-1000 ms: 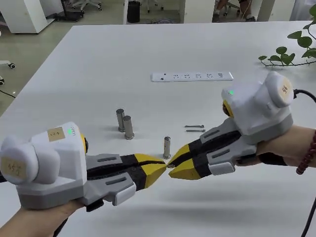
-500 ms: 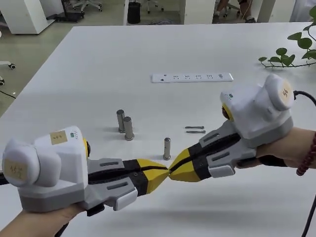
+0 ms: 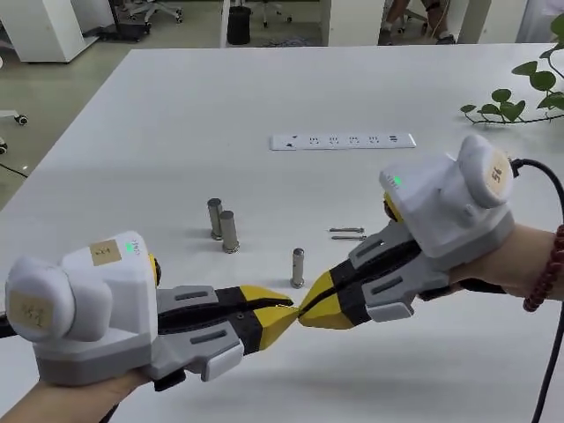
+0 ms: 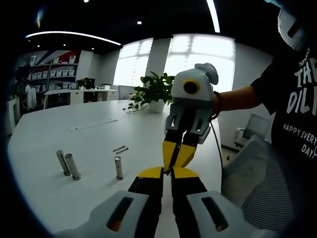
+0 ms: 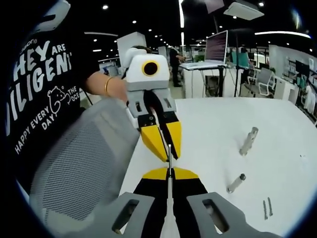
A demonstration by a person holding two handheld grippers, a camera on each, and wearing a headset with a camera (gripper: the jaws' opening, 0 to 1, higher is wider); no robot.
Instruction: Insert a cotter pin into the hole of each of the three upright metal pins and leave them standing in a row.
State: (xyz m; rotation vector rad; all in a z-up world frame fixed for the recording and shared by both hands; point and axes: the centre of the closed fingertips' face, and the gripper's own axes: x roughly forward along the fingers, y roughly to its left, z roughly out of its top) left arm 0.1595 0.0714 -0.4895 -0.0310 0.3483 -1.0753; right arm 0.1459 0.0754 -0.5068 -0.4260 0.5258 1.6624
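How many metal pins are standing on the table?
3. Two stand close together at the left, a back pin and a front pin; a third pin stands alone to their right. None seems hidden.

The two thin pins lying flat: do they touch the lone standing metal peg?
Apart. Head view shows bare table between the thin pins and the lone peg.

On left gripper (image 3: 284,308) and right gripper (image 3: 306,310): bodies showing white and grey, jaws running black into yellow tips, small lamps glowing green. Cotter pin (image 5: 169,150) glinting silver. Upright pins (image 3: 298,266) reading dull steel grey. Table (image 3: 264,88) lying plain white. Shirt (image 5: 29,87) showing black, white lettering.
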